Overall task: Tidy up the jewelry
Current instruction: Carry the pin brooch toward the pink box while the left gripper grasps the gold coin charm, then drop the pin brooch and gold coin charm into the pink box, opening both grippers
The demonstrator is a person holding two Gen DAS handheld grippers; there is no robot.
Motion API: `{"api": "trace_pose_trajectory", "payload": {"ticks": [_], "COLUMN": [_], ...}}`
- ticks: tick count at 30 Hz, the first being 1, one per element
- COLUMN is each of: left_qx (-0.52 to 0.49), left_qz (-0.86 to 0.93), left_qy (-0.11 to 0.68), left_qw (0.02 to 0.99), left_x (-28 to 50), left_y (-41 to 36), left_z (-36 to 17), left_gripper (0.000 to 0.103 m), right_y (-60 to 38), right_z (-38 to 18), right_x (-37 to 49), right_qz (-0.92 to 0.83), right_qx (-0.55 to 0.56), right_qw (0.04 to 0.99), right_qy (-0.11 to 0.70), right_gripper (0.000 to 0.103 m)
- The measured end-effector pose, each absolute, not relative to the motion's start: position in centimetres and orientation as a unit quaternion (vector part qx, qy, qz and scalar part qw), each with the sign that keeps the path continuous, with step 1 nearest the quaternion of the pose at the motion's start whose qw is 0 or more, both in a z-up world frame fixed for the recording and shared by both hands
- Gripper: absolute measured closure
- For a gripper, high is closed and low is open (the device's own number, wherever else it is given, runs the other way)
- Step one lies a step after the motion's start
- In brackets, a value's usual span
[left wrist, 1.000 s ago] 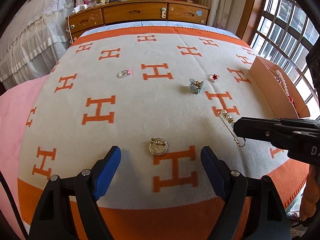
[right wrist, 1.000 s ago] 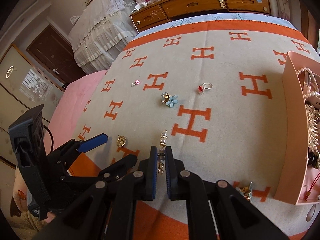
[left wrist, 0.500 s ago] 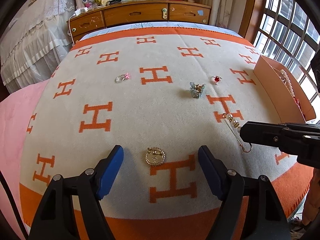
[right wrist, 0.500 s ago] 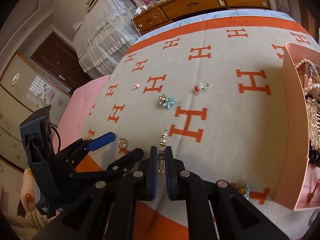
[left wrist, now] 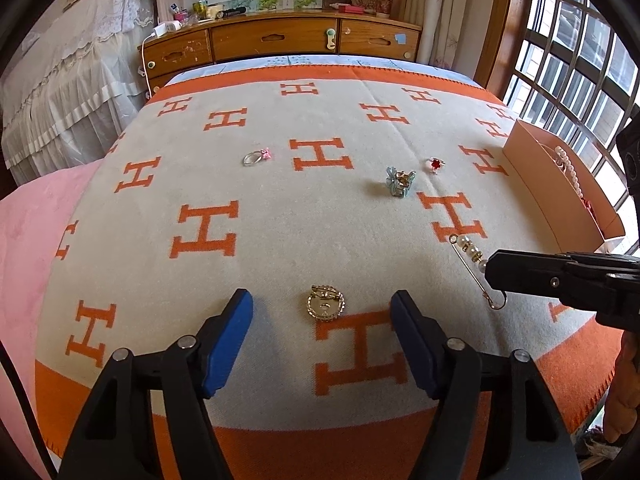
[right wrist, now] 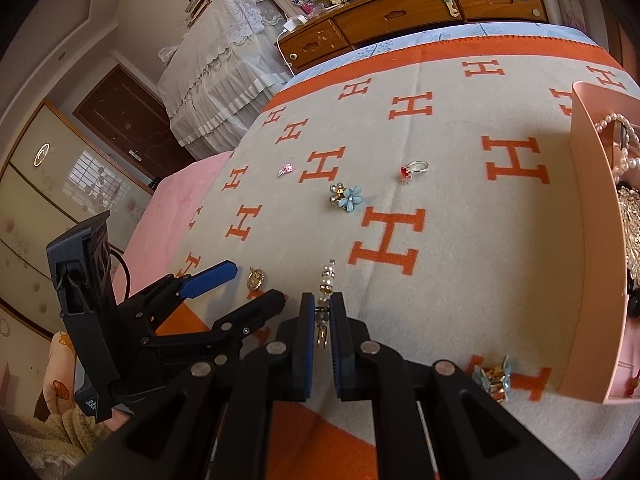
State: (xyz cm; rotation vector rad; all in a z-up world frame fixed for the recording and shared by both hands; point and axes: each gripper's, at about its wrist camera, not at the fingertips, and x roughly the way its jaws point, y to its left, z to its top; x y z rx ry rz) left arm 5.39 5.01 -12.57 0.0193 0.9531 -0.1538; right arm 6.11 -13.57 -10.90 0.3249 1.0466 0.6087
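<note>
My right gripper (right wrist: 321, 314) is shut on a gold pearl safety-pin brooch (left wrist: 472, 258), which also shows between its pads in the right wrist view (right wrist: 326, 280); it is held just above the blanket. My left gripper (left wrist: 322, 318) is open, its blue pads either side of a round gold brooch (left wrist: 325, 308) lying on the blanket. Further off lie a blue flower clip (left wrist: 399, 181), a red-stone ring (left wrist: 435, 164) and a pink-stone ring (left wrist: 258, 156). A pink jewelry box (right wrist: 596, 240) at the right holds pearls.
The jewelry lies on a cream and orange H-pattern blanket (left wrist: 208, 232) over a bed. Another blue clip (right wrist: 494, 376) lies by the box's near corner. A wooden dresser (left wrist: 280, 40) stands behind the bed, windows to the right, a pink sheet at the left.
My left gripper has moved forward, so the round gold brooch now lies between its pads. My right gripper still holds the pearl pin and has lifted it slightly.
</note>
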Motion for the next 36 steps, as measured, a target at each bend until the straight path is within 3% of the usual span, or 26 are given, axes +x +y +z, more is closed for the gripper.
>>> {"api": "trace_pose_trajectory", "payload": {"ticks": [7,9,11,22,30,36], "left_qx": [0.018,0.024,0.029,0.039,0.035,0.022], "left_qz": [-0.068,-0.075,-0.083,-0.113,-0.218,-0.301], "left_qy": [0.459,0.458,0.458,0.452,0.405,0.405], "left_qw": [0.886,0.886,0.884,0.884,0.887,0.863], "left_x": [5.7,5.7,5.8,5.6,6.9,8.9], "left_y": [4.9,4.6,4.2,1.4,-5.4,-12.3], "left_z": [-12.4,-12.3,-12.2,-9.9,-4.3,-3.2], "left_gripper": [0.057,0.067,0.086,0.086,0.086,0.086], "right_y": [-14.0,-14.1,-14.2,-17.5,-27.1,-32.6], "right_z": [-11.1,-11.0,-10.9,-7.6,-3.6,-3.8], "right_x": [6.1,6.1,6.0,4.5,3.4,3.1], "right_qz": [0.293,0.296,0.297,0.295,0.197,0.094], "right_qx": [0.162,0.163,0.163,0.189,0.225,0.244], "right_qw": [0.808,0.808,0.81,0.837,0.885,0.889], "right_qy": [0.485,0.482,0.479,0.42,0.357,0.376], "right_gripper": [0.096,0.096,0.096,0.096,0.096,0.096]}}
